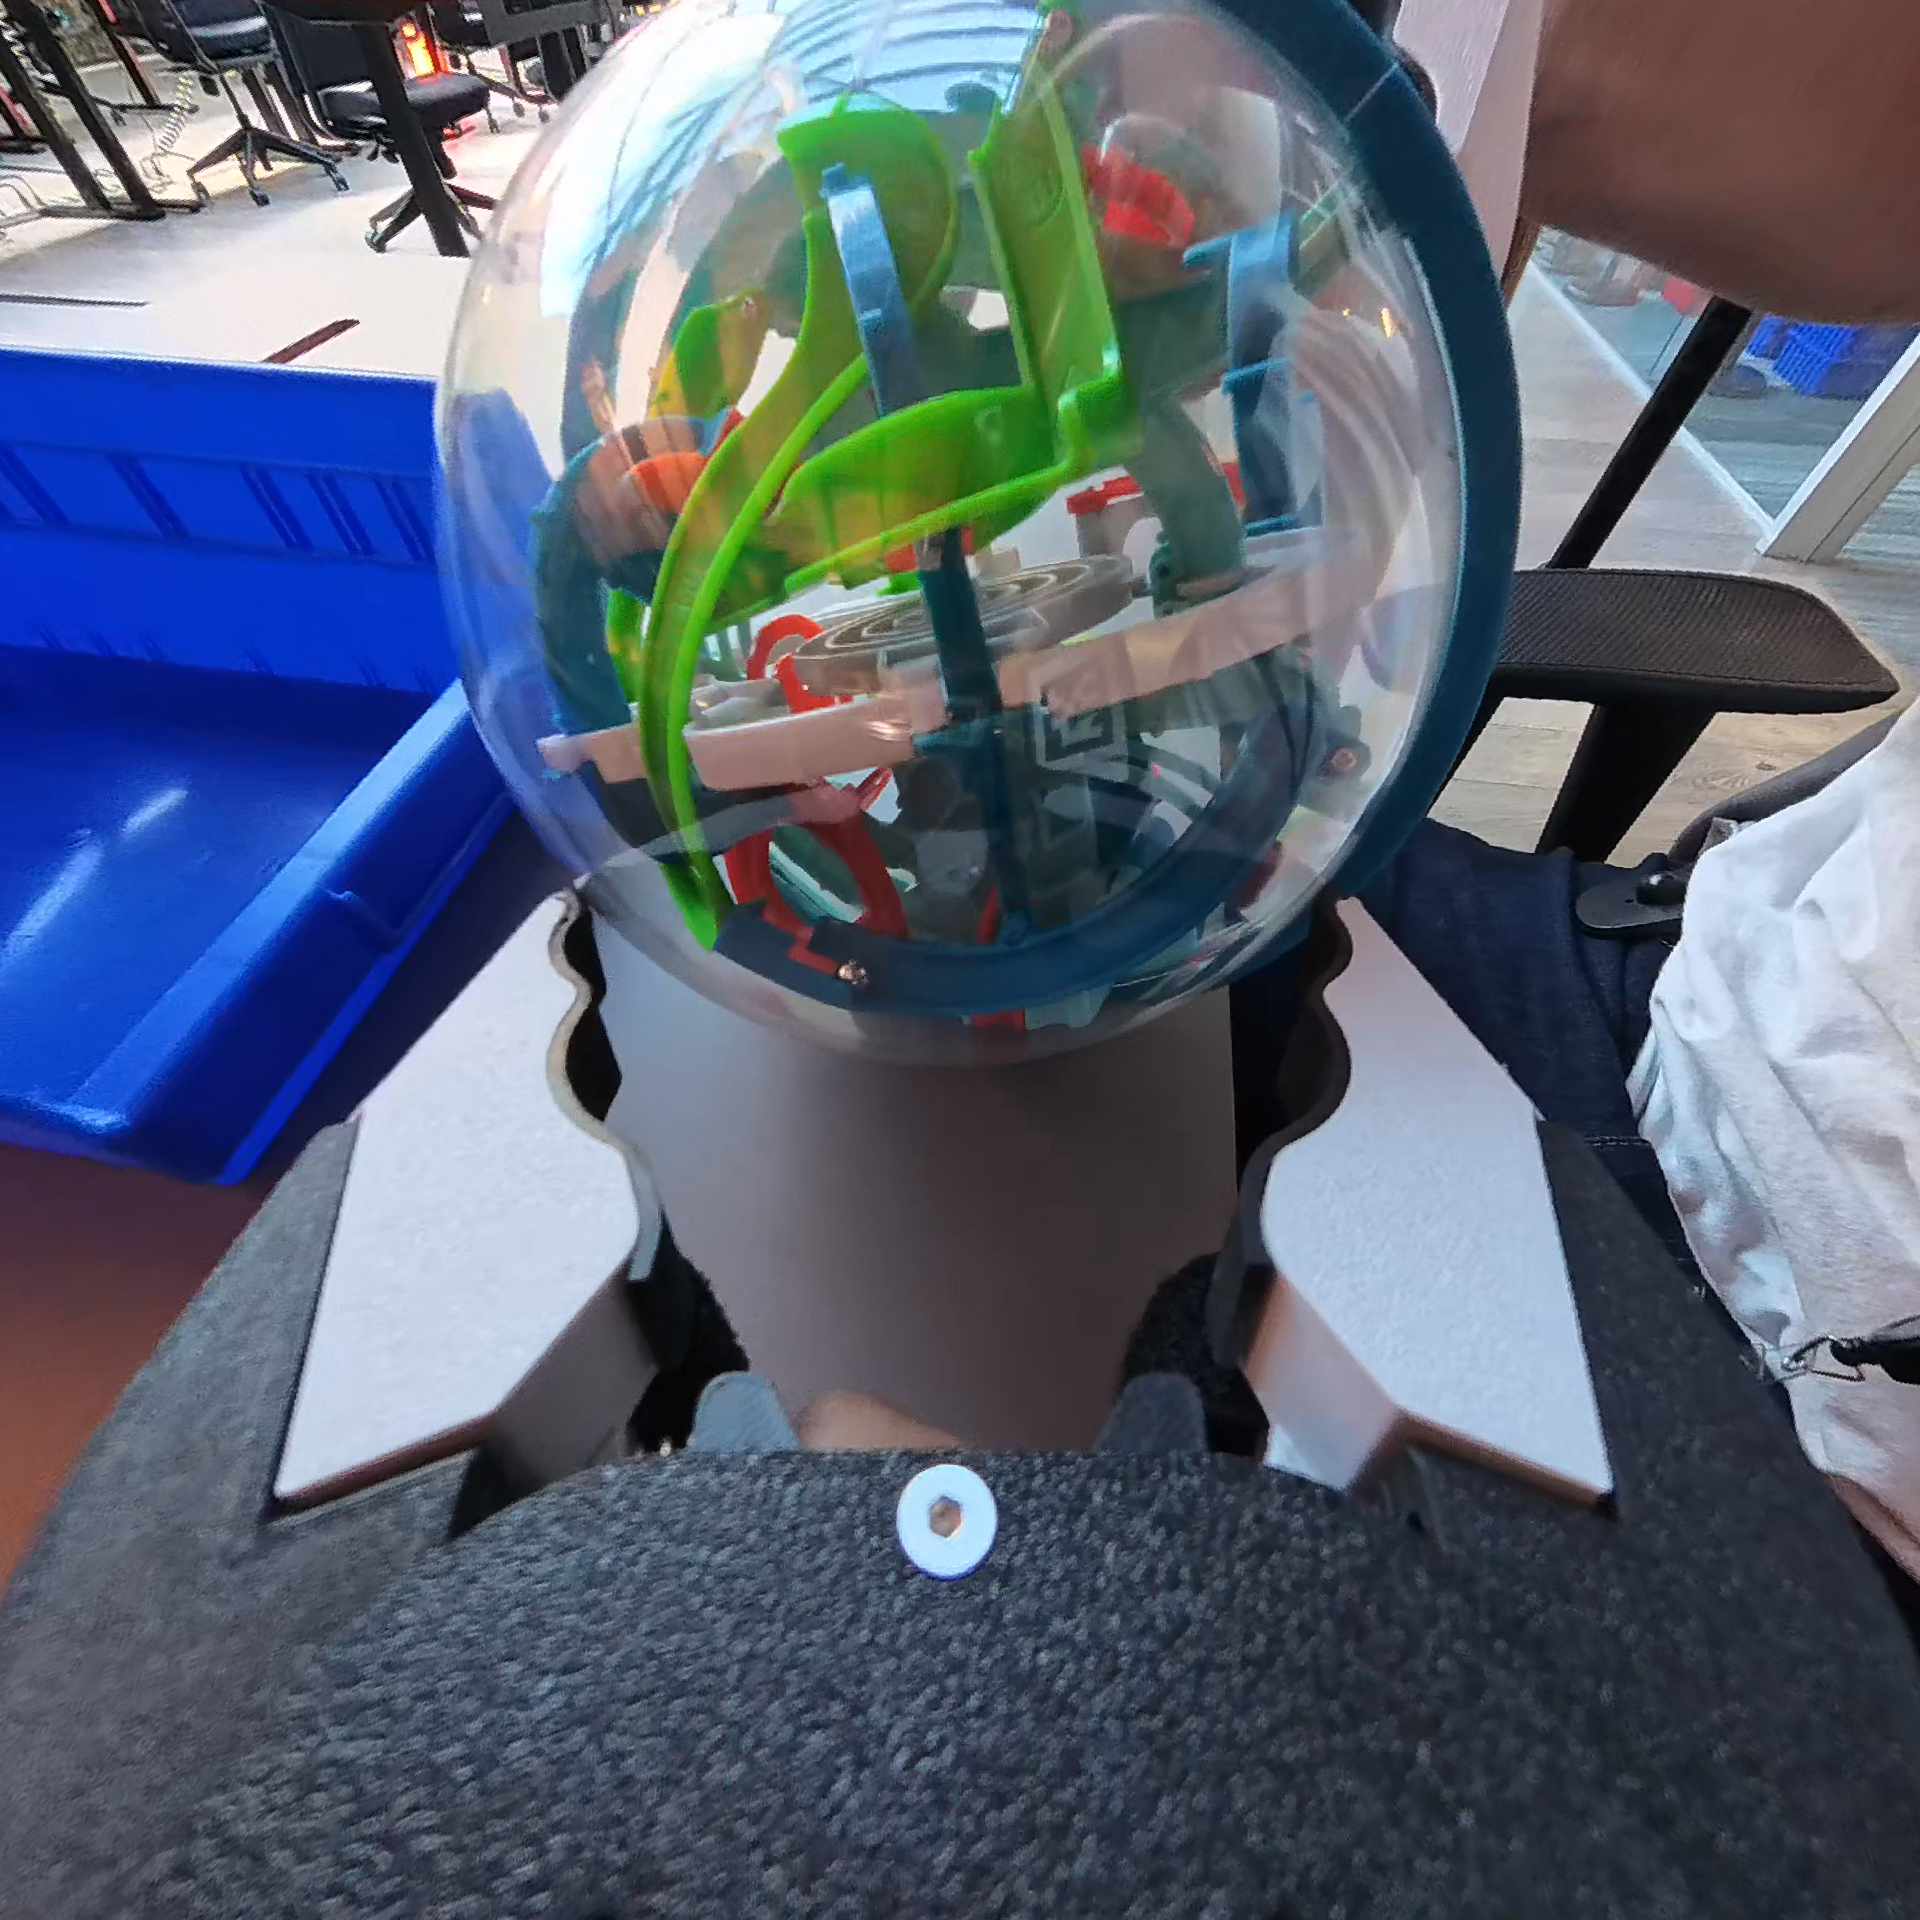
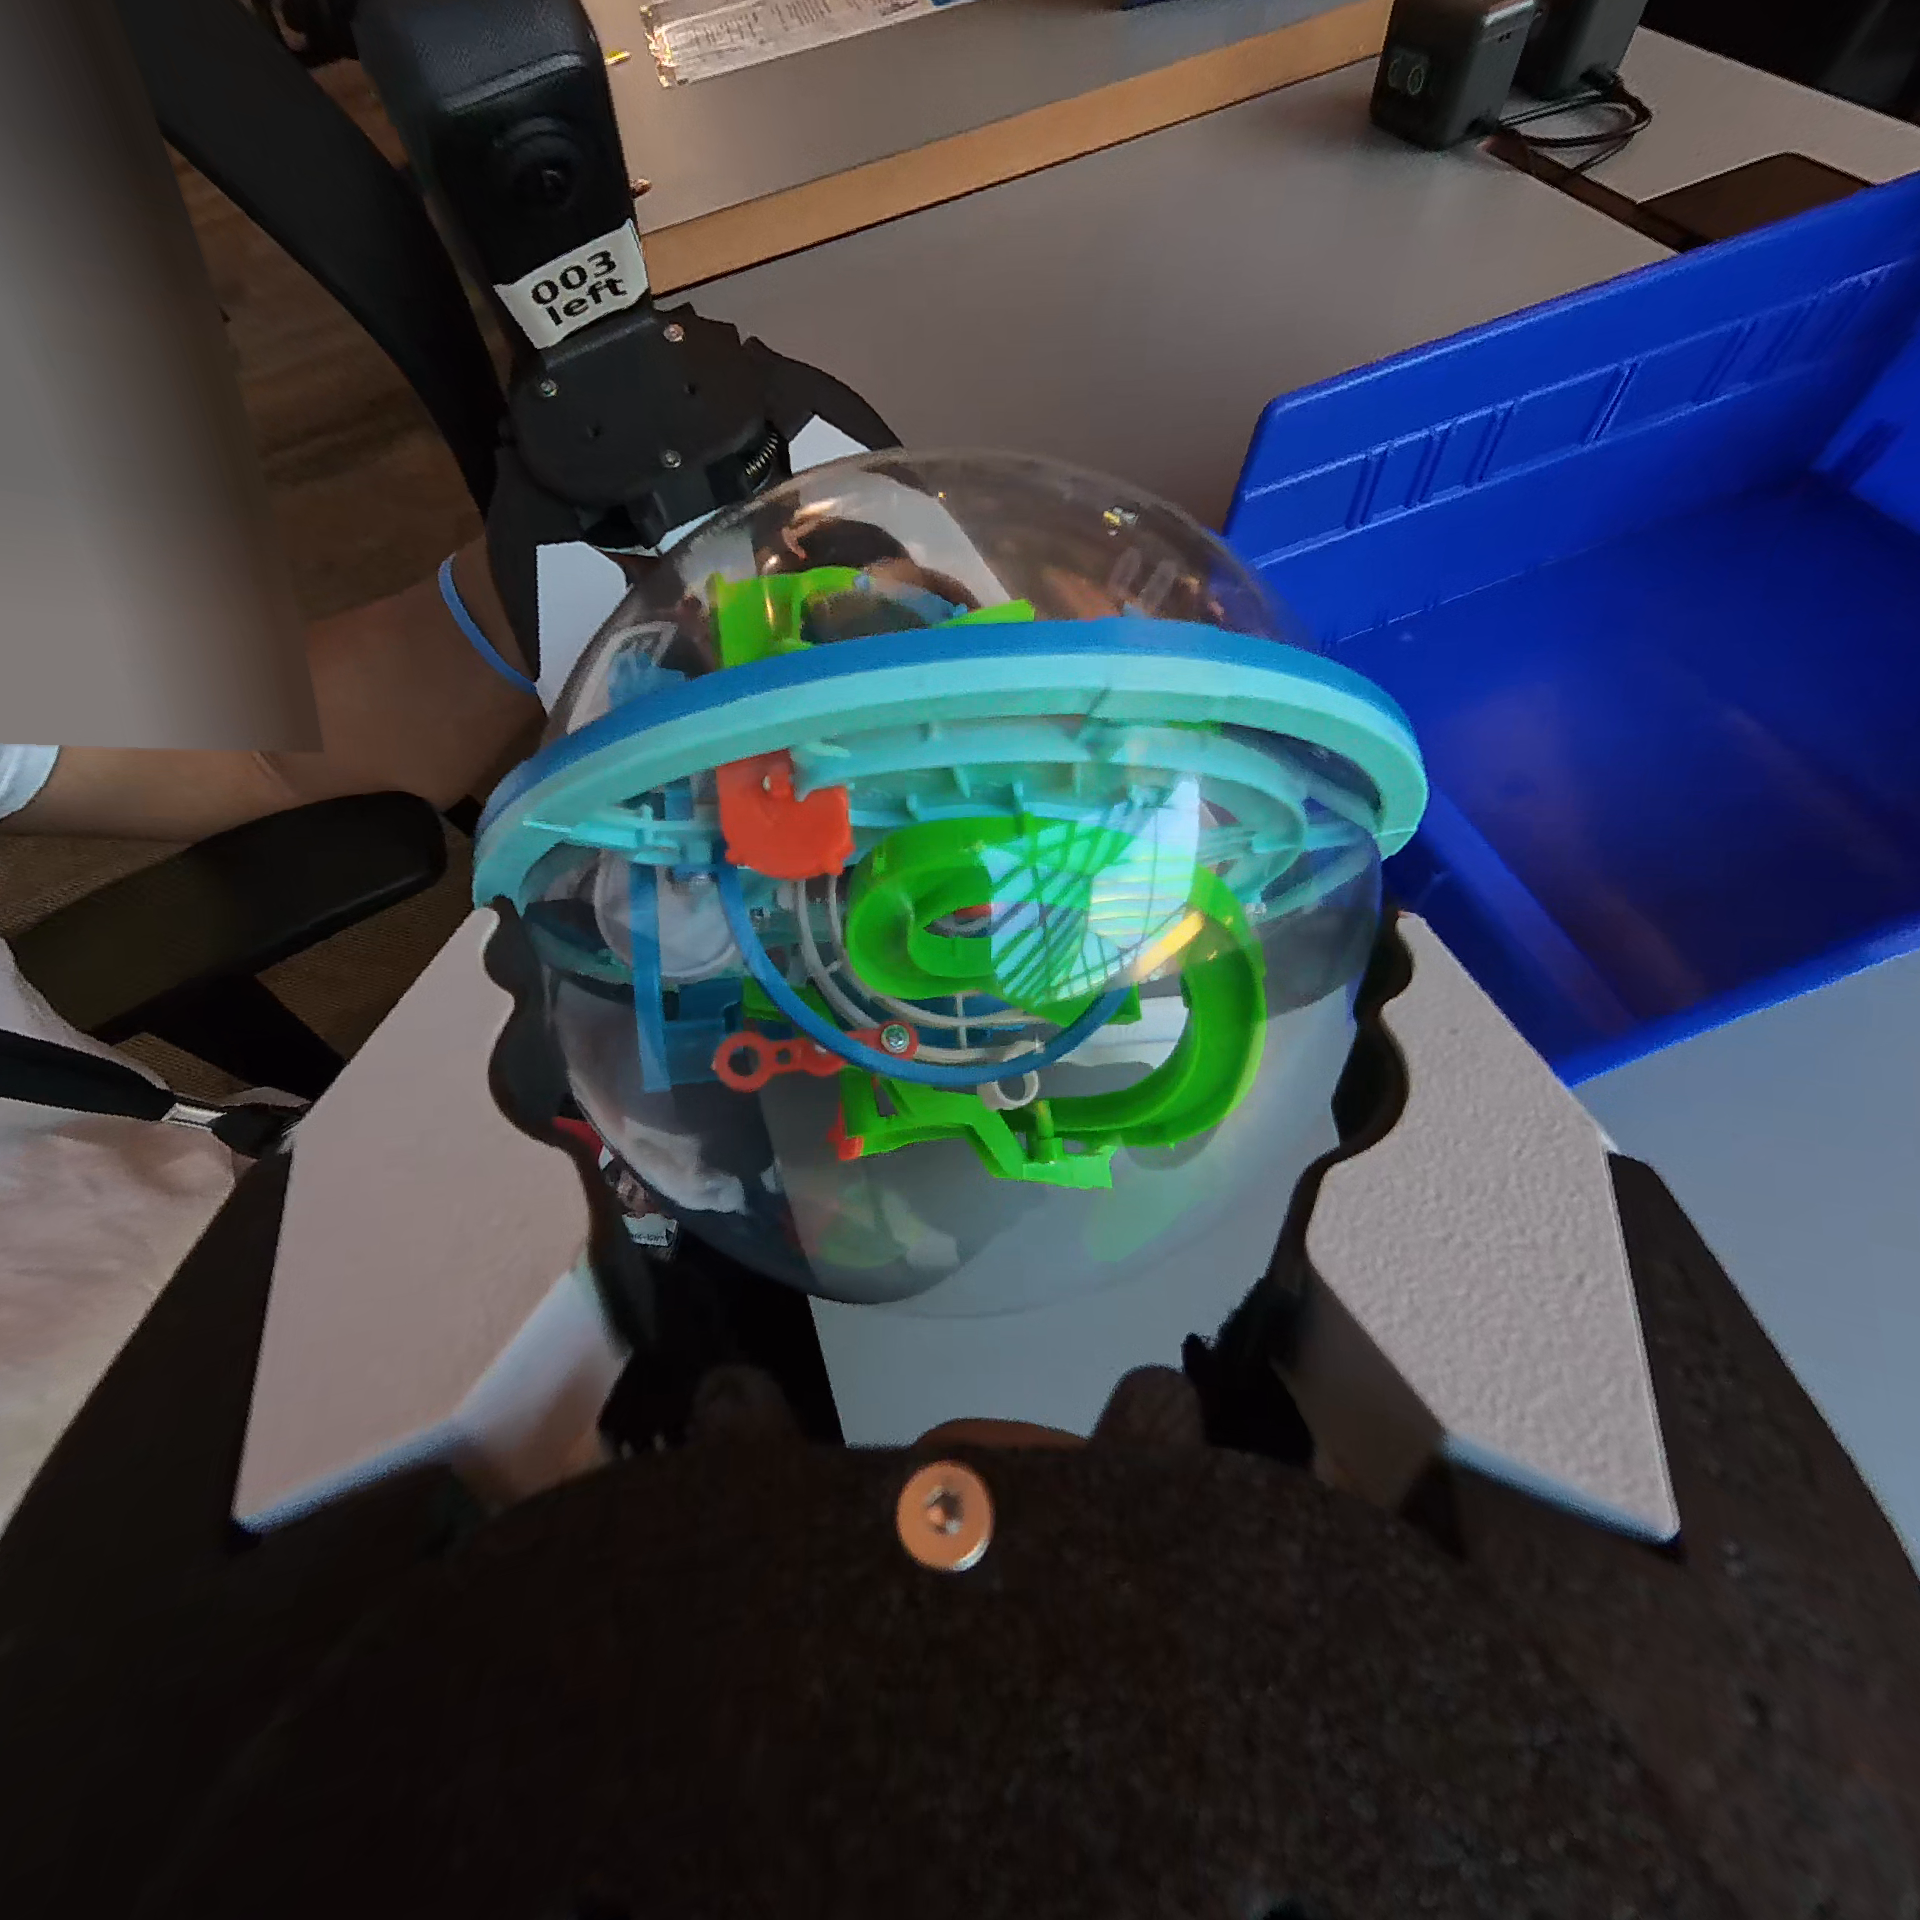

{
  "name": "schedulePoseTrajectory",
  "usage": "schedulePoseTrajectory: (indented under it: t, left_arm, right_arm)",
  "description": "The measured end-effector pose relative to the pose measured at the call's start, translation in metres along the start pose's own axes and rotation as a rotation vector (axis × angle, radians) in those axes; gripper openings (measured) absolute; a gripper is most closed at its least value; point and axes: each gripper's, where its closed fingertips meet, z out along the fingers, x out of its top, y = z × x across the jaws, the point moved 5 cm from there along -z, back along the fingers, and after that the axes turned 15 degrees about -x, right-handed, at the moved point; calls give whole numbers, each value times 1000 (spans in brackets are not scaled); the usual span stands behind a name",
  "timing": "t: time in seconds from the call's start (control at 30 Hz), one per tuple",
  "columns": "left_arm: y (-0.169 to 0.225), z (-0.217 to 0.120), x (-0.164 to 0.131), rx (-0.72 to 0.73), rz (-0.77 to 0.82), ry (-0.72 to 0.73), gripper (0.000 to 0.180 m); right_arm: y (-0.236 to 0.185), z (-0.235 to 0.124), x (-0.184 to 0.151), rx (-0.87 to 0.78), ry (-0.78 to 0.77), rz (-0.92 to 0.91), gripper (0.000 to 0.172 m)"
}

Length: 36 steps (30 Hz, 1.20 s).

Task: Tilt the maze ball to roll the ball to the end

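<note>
The maze ball (image 1: 966, 499) is a clear sphere with a blue equator ring and green, blue and red tracks inside. It is held in the air between both grippers. My left gripper (image 1: 956, 966) is shut on its lower part, with both fingers (image 1: 582, 997) pressed against the shell. A small shiny metal piece (image 1: 854, 971) sits on the blue track near the bottom. My right gripper (image 2: 951, 997) is shut on the maze ball (image 2: 935, 883) from the opposite side, its fingers (image 2: 514, 997) hugging the shell under the ring. The left gripper's body (image 2: 623, 416) shows behind the ball.
A big blue plastic bin (image 1: 208, 727) stands on the grey table (image 2: 1039, 312), close beside the ball; it also shows in the right wrist view (image 2: 1662, 727). A black chair armrest (image 1: 1683, 644) and a person's lap are near. Black devices (image 2: 1444, 73) sit at the table's far end.
</note>
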Motion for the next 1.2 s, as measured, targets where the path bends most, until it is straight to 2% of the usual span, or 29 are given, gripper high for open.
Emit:
schedulePoseTrajectory:
  t: [0.6, 1.2]
  left_arm:
    - [5, -3, -3, 69, 58, -20, 130]
    - [1, -5, 0, 50, 45, -5, 128]
  right_arm:
    - [-6, 3, 1, -5, 14, -85, 149]
    - [0, 5, -9, 10, 51, -20, 150]
